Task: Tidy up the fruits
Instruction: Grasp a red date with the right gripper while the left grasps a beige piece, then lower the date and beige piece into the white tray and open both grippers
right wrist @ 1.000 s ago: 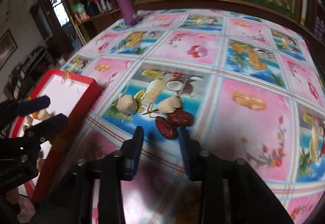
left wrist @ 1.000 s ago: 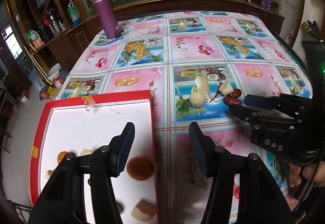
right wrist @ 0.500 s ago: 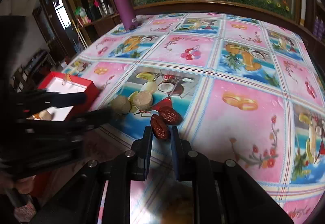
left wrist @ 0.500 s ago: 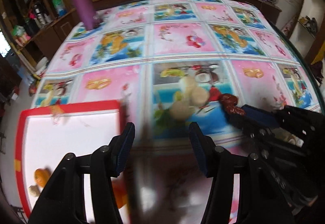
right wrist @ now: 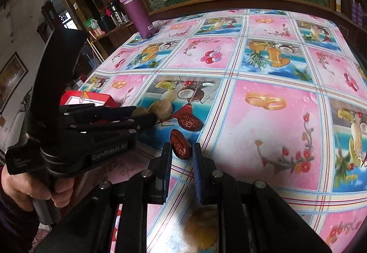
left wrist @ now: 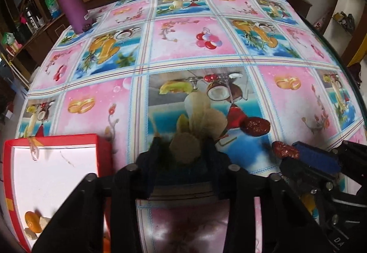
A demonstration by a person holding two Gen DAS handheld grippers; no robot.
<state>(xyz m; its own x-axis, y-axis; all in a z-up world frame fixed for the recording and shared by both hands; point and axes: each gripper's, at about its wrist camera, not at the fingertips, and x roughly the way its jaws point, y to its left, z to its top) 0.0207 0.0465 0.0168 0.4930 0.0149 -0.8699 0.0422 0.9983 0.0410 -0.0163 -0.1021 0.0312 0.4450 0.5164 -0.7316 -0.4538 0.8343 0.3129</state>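
The left gripper is closing around a tan fruit slice on the tablecloth (beside the red tray). The right gripper is clamped on 1 date.

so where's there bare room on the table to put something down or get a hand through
Free: the cloth right of the loose red date, and the far stretch up to the purple bottle. The red tray has bare white floor at its far end. Crowded: the middle front, where both grippers, the dates and beige pieces bunch together.
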